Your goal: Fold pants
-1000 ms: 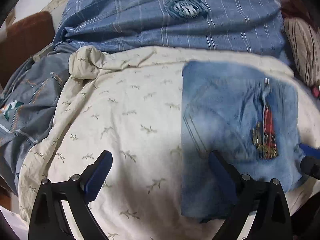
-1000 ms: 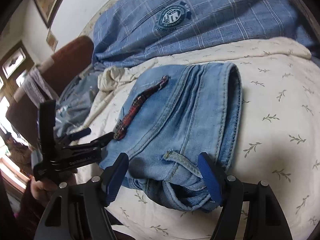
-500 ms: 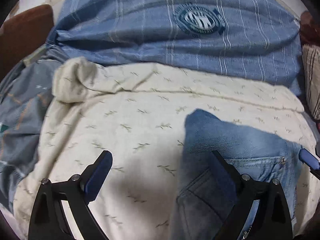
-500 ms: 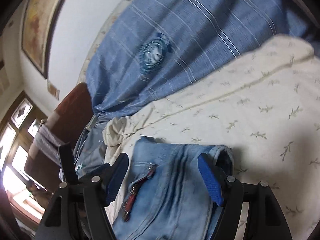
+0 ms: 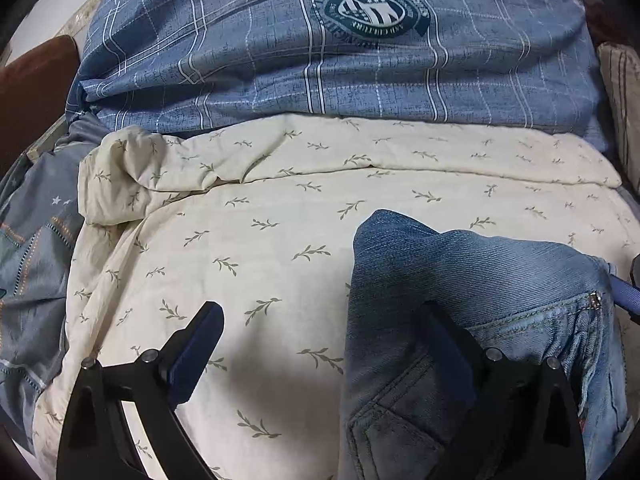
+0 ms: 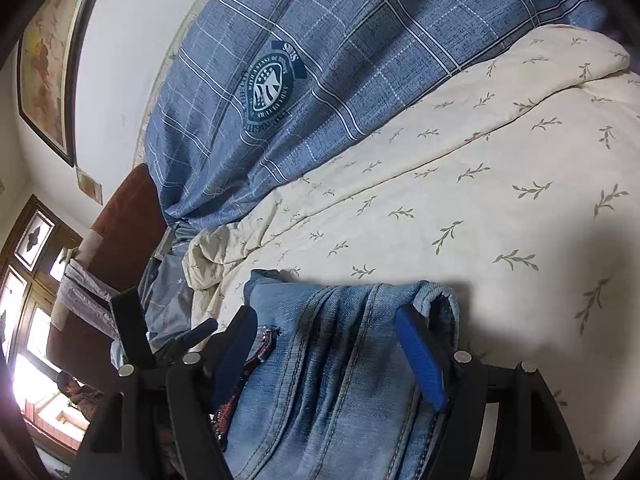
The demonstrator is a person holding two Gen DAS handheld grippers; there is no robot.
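Lying folded on the bed, the pants (image 5: pixel 476 280) are light blue washed denim, showing a back pocket, a stitched seam and a small metal zip pull near 3 o'clock in the left wrist view. In the right wrist view the same denim (image 6: pixel 344 360) fills the 6 o'clock area, with parallel double seams, a rolled cuff edge at its right side and a dark red patterned strip at its left.

The left gripper (image 5: pixel 320 328) has its fingers spread wide; the right-hand one sits over the denim's edge, the other over bare quilt, clamping nothing. The right gripper (image 6: pixel 328 336) also stands spread, straddling the denim; whether its pads press the cloth cannot be told.

Surroundings: a cream quilt (image 5: pixel 280 240) printed with green sprigs carries the pants. A blue plaid cover (image 5: pixel 320 80) with a round crest lies at 12 o'clock, a grey-blue starred cloth (image 5: pixel 32 240) at 9 o'clock, a striped cushion (image 5: pixel 620 88) at 2 o'clock. A framed picture (image 6: pixel 44 60) hangs at 10 o'clock in the right wrist view.
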